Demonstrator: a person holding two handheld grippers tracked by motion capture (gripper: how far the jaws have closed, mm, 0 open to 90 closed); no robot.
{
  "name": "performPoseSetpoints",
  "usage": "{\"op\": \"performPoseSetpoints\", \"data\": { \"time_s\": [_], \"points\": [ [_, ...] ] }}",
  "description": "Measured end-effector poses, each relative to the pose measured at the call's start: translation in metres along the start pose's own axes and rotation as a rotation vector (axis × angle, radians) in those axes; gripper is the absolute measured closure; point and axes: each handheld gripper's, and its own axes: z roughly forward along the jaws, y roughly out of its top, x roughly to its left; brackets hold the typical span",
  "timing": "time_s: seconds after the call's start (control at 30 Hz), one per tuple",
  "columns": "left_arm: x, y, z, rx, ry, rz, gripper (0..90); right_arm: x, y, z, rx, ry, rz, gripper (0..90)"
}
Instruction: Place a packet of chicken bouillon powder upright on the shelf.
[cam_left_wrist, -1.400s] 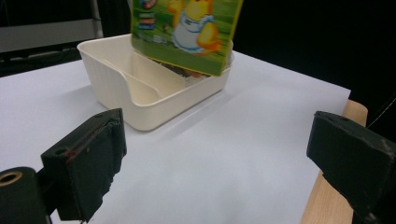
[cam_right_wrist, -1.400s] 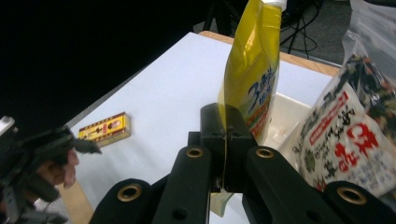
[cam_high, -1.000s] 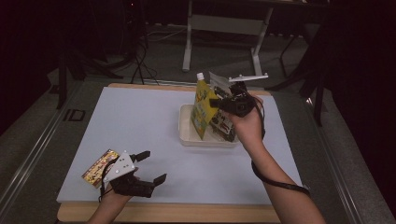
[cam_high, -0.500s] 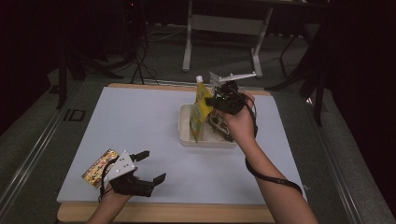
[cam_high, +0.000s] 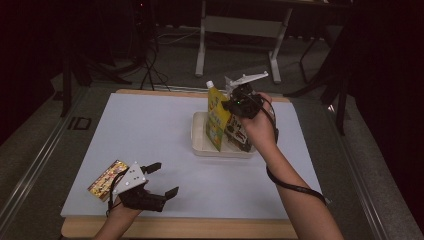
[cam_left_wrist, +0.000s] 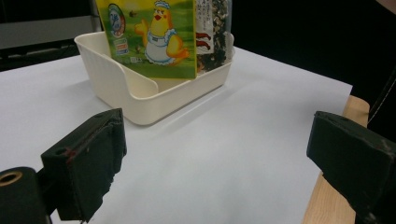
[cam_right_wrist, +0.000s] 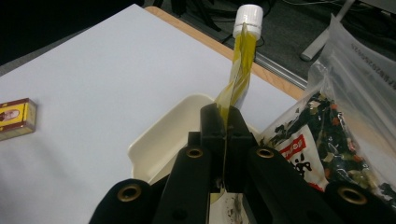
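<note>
A yellow spouted pouch (cam_high: 217, 120) with a white cap (cam_right_wrist: 247, 16) stands upright in the cream tray (cam_high: 200, 146). My right gripper (cam_right_wrist: 225, 122) is shut on its top edge, just below the spout, and reaches it from the right (cam_high: 235, 106). A clear bag of dark snack mix (cam_right_wrist: 327, 140) leans in the tray beside the pouch. My left gripper (cam_high: 164, 178) rests open near the table's front edge, its jaws (cam_left_wrist: 219, 163) wide apart with nothing between them. It faces the tray (cam_left_wrist: 126, 88), where the pouch (cam_left_wrist: 149, 32) shows a chicken picture.
A small yellow and red box (cam_high: 106, 179) lies flat on the white table sheet just left of my left hand, and it is also at the left in the right gripper view (cam_right_wrist: 16, 116). The wooden table edge (cam_left_wrist: 327, 205) runs close to my left gripper. Stands and cables are beyond the table.
My right gripper has shifted slightly left over the tray with the pouch, which has turned more edge-on. The left gripper and the box have stayed put.
</note>
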Motion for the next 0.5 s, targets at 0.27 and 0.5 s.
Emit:
{"op": "performPoseSetpoints", "data": {
  "time_s": [0.27, 0.5],
  "points": [
    [-0.0001, -0.0013, 0.0011, 0.005, -0.001, -0.003, 5.1, 0.0002, -0.0039, 0.0031, -0.029, -0.008, -0.013, 90.0],
    [0.0006, -0.0024, 0.0022, 0.011, -0.003, -0.003, 5.1, -0.0014, -0.0070, 0.0070, -0.045, -0.004, -0.013, 90.0]
  ]
}}
